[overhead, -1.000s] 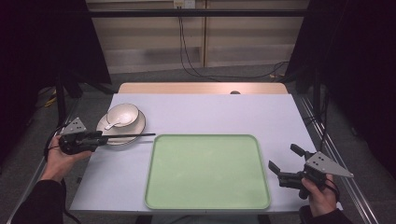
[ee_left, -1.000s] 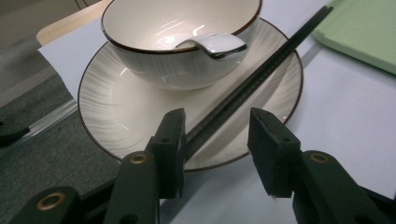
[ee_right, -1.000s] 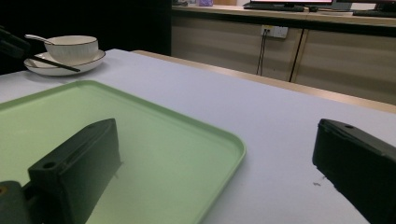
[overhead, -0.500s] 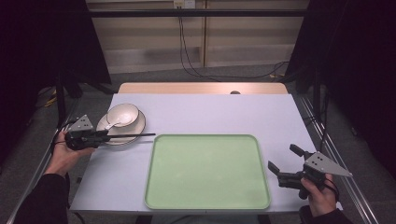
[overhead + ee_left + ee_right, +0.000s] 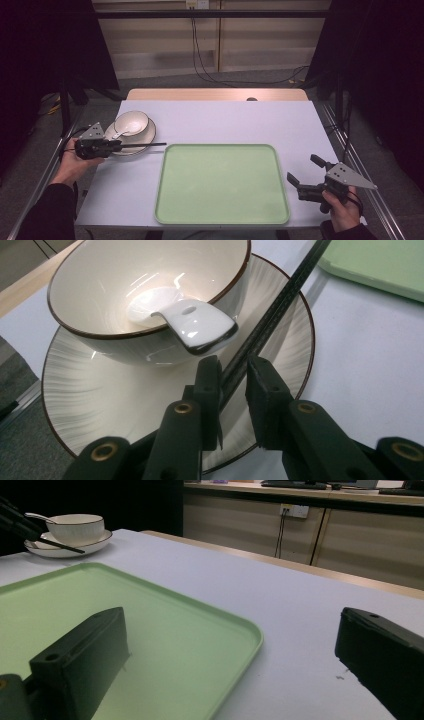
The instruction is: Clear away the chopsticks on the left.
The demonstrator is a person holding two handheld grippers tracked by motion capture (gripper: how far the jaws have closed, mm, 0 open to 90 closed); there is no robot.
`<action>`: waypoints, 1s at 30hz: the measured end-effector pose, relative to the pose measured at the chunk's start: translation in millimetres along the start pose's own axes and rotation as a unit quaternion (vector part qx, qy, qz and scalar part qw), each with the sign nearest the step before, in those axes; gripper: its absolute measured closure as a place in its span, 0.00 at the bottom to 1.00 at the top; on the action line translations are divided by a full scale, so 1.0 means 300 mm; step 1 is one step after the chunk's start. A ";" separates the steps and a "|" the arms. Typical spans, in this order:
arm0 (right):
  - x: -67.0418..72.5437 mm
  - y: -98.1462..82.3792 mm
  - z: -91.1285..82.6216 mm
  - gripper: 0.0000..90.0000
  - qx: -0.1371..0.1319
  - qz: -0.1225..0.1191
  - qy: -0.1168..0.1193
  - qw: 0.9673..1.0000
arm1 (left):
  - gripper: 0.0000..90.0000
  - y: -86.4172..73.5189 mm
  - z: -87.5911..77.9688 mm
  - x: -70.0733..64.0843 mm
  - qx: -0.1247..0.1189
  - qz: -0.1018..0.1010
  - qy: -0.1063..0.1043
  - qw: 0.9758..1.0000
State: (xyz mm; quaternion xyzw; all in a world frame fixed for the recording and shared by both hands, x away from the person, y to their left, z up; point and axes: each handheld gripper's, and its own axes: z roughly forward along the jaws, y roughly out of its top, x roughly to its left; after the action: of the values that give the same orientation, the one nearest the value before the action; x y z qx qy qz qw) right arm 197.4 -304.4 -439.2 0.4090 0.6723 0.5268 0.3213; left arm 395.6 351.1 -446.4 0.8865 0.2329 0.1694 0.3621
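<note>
1. The chopsticks (image 5: 270,315) are pinched between the jaws of the left hand-held gripper (image 5: 231,385); they run forward across the plate (image 5: 125,405), and their tips are cut off at the top of the left gripper view.
2. Just ahead of it, a bowl (image 5: 100,295) on the plate holds a spoon (image 5: 200,327).
3. The right hand-held gripper (image 5: 303,172) is spread wide and empty, beside the tray (image 5: 222,185) on the surface (image 5: 240,122).
</note>
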 end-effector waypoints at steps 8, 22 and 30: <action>-0.001 0.000 0.001 0.00 0.001 0.001 0.000 1.000 | 0.83 -0.001 0.007 -0.002 0.005 0.009 -0.006 1.000; -0.004 -0.001 0.006 0.00 0.003 0.003 -0.002 1.000 | 0.82 0.039 0.026 -0.026 0.048 0.047 -0.026 0.997; -0.006 -0.002 0.006 0.00 0.003 0.004 -0.005 1.000 | 0.83 0.057 0.037 -0.029 0.059 0.059 -0.032 0.996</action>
State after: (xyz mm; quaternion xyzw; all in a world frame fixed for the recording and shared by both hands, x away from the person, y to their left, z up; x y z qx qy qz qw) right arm 199.7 -305.2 -440.1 0.4154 0.6707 0.5240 0.3210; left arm 398.6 329.4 -442.8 0.9234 0.1782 0.1474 0.3062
